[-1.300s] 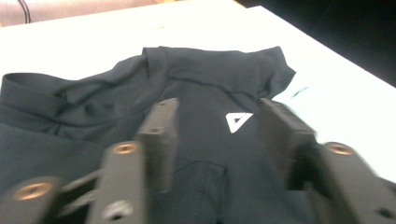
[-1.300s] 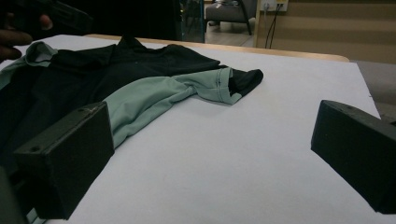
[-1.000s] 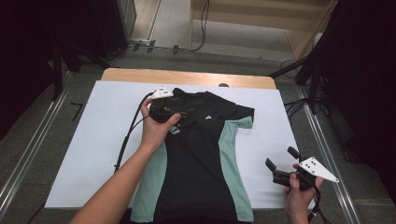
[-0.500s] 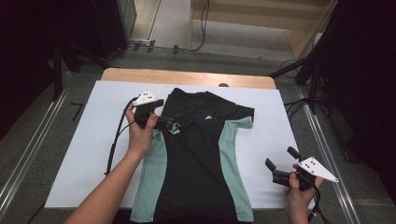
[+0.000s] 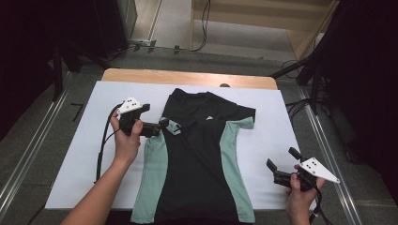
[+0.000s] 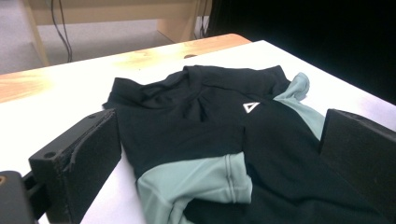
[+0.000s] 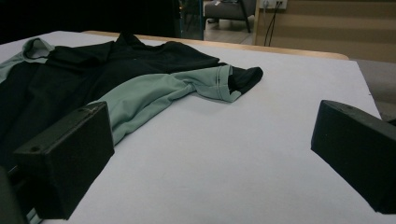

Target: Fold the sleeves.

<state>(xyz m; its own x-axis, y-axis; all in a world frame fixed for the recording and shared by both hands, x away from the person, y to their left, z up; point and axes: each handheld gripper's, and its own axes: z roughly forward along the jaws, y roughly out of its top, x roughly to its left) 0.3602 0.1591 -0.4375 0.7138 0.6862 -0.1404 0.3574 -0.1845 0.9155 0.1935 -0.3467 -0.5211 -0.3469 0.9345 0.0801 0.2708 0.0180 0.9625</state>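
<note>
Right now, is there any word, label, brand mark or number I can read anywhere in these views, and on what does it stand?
No readable words or numbers anywhere.
White triangle logo, no letters: on the chest of the black and green shirt.
Small dark mark on the white table cover, left of the left gripper: too small to read.

Black shirt [image 5: 199, 154] with mint-green side panels, white triangle logo [image 5: 210, 118], white tabletop [image 5: 75, 154]

Left tongs [image 5: 162, 125] opened, slid left off shirt [image 5: 199, 159] to sleeve edge.
</note>
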